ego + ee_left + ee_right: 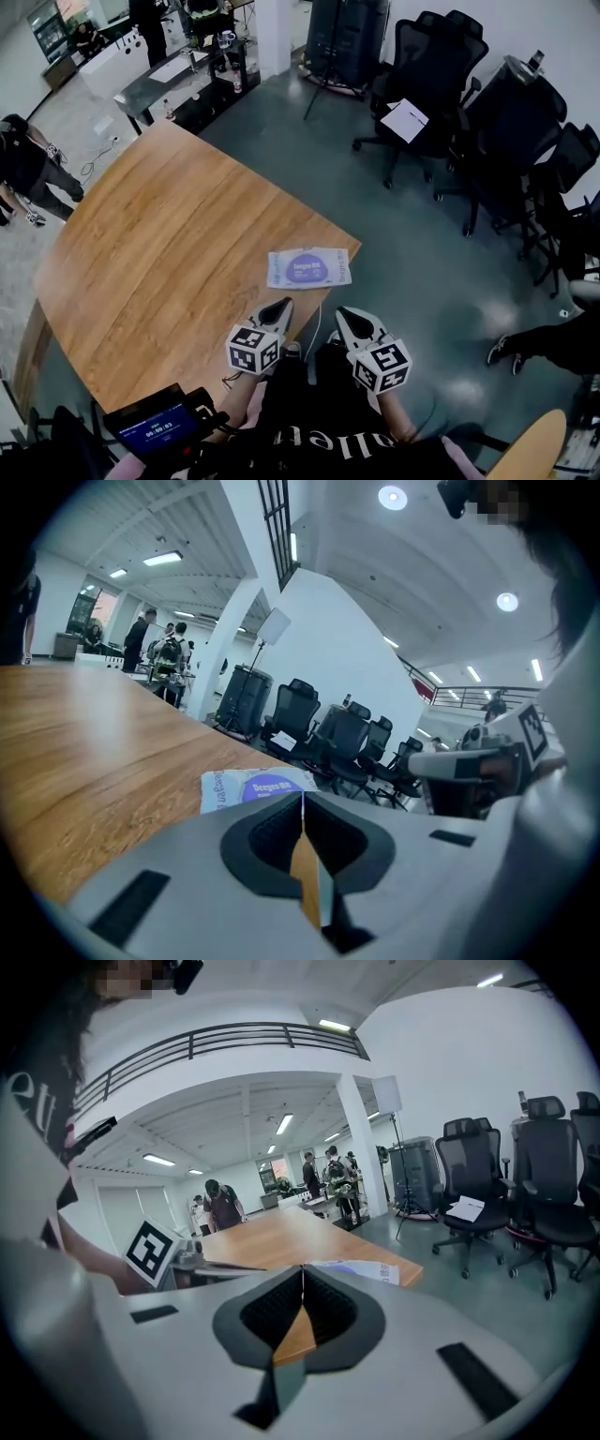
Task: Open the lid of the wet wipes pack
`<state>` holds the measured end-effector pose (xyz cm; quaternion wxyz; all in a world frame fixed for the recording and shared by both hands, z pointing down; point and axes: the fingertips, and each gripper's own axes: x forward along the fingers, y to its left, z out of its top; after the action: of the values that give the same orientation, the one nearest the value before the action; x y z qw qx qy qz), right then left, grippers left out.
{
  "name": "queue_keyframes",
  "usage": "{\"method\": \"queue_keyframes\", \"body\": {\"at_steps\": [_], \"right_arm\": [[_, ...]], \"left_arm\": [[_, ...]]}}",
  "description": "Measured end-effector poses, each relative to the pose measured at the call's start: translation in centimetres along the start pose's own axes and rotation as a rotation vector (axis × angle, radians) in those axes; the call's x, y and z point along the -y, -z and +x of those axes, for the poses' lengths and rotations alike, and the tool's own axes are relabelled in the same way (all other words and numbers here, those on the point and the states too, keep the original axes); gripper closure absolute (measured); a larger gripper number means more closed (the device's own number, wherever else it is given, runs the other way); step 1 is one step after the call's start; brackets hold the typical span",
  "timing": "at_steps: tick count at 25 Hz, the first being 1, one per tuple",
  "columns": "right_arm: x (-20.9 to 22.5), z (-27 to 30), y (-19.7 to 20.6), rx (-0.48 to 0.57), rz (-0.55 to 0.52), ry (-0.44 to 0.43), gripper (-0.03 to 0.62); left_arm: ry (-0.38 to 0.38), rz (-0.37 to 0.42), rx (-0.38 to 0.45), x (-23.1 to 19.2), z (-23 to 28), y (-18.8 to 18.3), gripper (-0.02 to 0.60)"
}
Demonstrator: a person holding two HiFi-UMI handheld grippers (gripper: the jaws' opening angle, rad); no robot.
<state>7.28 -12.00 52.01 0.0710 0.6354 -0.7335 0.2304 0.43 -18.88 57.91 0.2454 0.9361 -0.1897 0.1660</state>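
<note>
A wet wipes pack [309,267] lies flat, purple label up, near the corner of a wooden table [169,244]. The left gripper [278,309] and right gripper [348,319] hover by the table's near edge, short of the pack. Both have their jaws pressed together, gripping nothing.

This is a large, high open-plan office. A cluster of black mesh swivel chairs [441,84] stands on the grey polished floor [422,272] beside a broad, curved wooden surface [169,253]. Further off, people [223,1206] stand near a long grey-topped desk [178,80] cluttered with small items. White square columns [354,1147] rise by a mezzanine with a black metal railing [234,1040]. Strip lights [157,1160] line the white ceiling.
</note>
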Motion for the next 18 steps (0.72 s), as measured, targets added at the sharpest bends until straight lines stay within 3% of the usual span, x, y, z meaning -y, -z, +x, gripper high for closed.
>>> {"method": "queue_keyframes", "body": {"at_steps": [8,13,18], "right_arm": [[4.2,2.5,-0.2,-0.057,-0.048,-0.138,0.583],[4.1,4.6,-1.9,-0.091,-0.092,-0.211,0.583],[5.2,6.2,-1.2,-0.154,-0.152,-0.281,0.583]], "left_arm": [[-0.179,0.008,-0.114,-3.1,4.7,1.2,0.58],[-0.211,0.071,-0.208,-4.5,5.3,1.6,0.534],[-0.25,0.156,-0.316,-5.8,7.4,4.1,0.502]]}}
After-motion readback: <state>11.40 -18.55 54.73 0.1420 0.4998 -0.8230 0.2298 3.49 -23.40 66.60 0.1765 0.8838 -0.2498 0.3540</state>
